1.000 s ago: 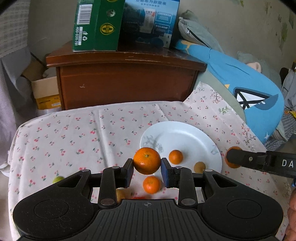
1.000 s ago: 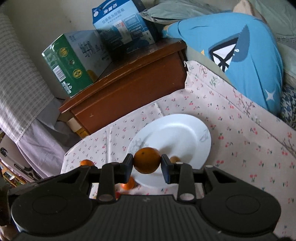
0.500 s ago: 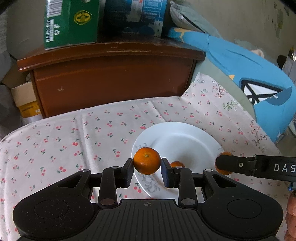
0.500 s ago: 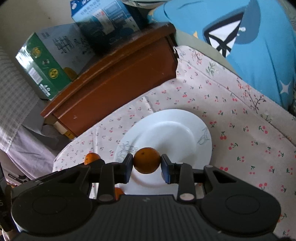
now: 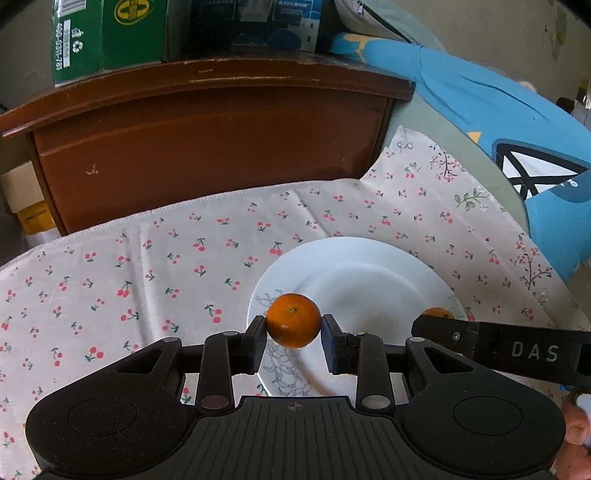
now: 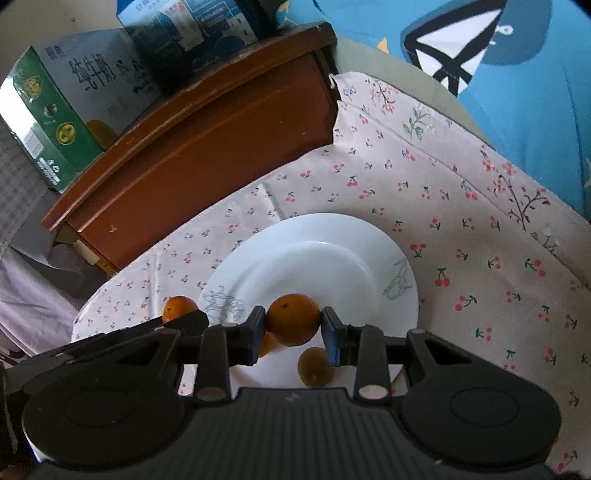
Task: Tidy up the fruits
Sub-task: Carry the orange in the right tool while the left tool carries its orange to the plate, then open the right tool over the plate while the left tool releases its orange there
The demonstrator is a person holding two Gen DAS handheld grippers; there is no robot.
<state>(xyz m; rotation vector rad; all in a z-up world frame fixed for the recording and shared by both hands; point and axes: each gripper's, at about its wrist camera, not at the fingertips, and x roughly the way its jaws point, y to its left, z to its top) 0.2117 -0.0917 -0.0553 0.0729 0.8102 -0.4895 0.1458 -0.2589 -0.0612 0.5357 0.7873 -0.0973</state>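
My left gripper (image 5: 293, 334) is shut on an orange mandarin (image 5: 293, 319) and holds it over the near left rim of the white plate (image 5: 354, 266). My right gripper (image 6: 293, 332) is shut on a second mandarin (image 6: 293, 323) over the plate's (image 6: 314, 254) near part. On the plate below it lie a brownish-green fruit (image 6: 314, 365) and another mandarin (image 6: 269, 343), partly hidden by a finger. The right gripper's arm (image 5: 509, 349) enters the left wrist view with its mandarin (image 5: 437, 313) peeking out. The left gripper's mandarin (image 6: 179, 306) shows in the right wrist view.
The table carries a cherry-print cloth (image 5: 147, 266). Behind it stands a brown wooden cabinet (image 5: 207, 140) with a green box (image 5: 110, 33) and a blue box (image 6: 192, 26) on top. A blue cushion (image 5: 498, 122) lies to the right.
Both grippers have moved forward and lower toward the plate, each still holding its mandarin. The loose fruits near the left gripper have dropped out of its view.
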